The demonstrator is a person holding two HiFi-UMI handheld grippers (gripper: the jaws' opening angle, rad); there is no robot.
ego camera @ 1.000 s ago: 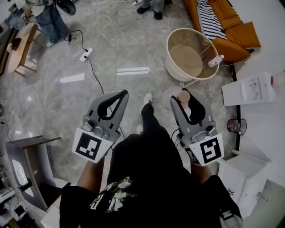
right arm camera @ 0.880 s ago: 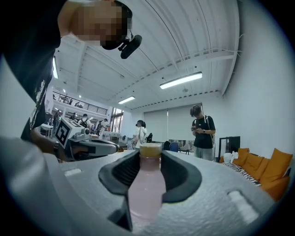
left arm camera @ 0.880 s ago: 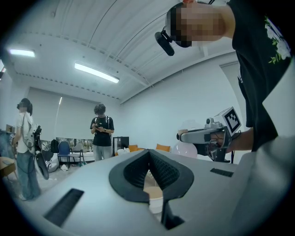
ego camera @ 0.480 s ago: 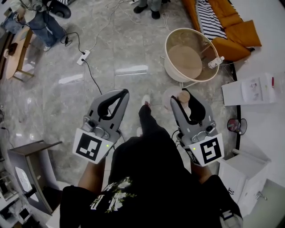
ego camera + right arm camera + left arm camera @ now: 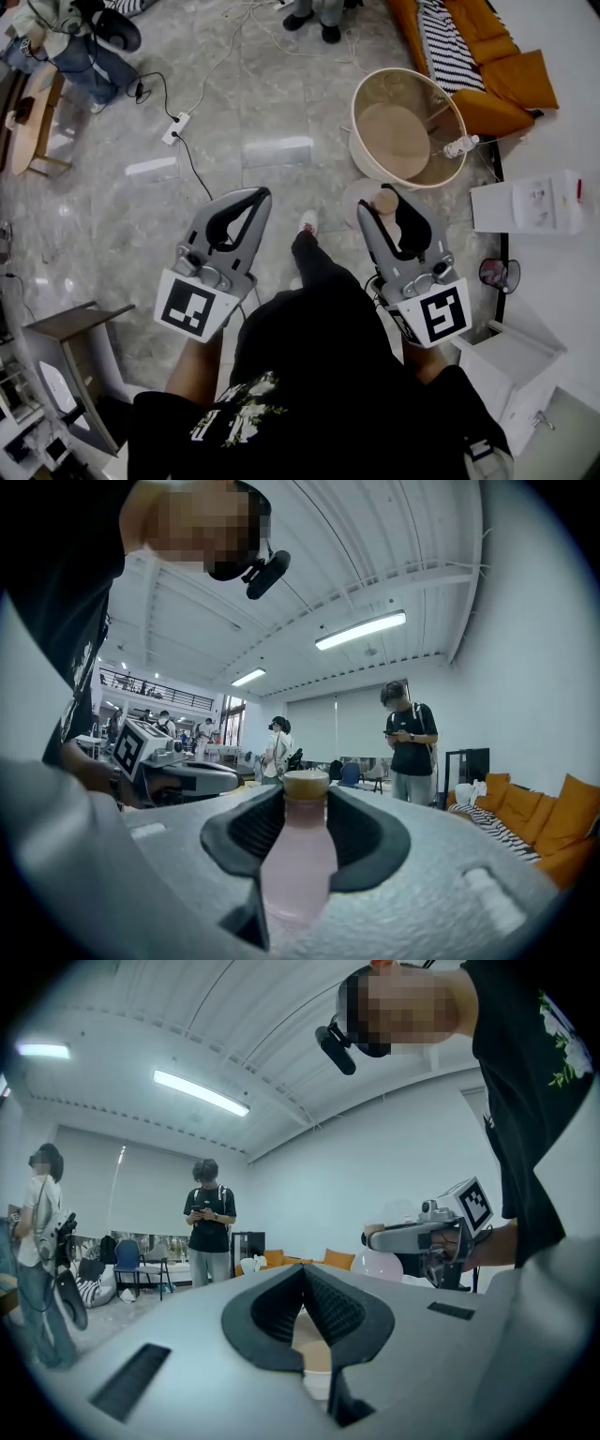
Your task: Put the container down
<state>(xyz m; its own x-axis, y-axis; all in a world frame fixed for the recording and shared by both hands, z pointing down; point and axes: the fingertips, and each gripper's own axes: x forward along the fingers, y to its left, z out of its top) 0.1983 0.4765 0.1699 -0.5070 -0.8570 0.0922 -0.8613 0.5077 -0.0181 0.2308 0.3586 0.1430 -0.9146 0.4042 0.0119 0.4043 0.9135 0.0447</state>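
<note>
We judge this to be the carrying step, with nothing set down yet: we are over open marble floor and no bench is within reach. Ahead on the right are an orange sofa, a white unit and a round cream tub, which is the nearest obstacle in front of the load. A standing person is further off.

The right hand-held gripper points level, its jaws closed on the container, a pink bottle with a tan cap held upright. The left hand-held gripper is closed and empty.

Next we need a surface, then the base seated before the jaws part. A power strip and its cable lie on the floor to the left.
</note>
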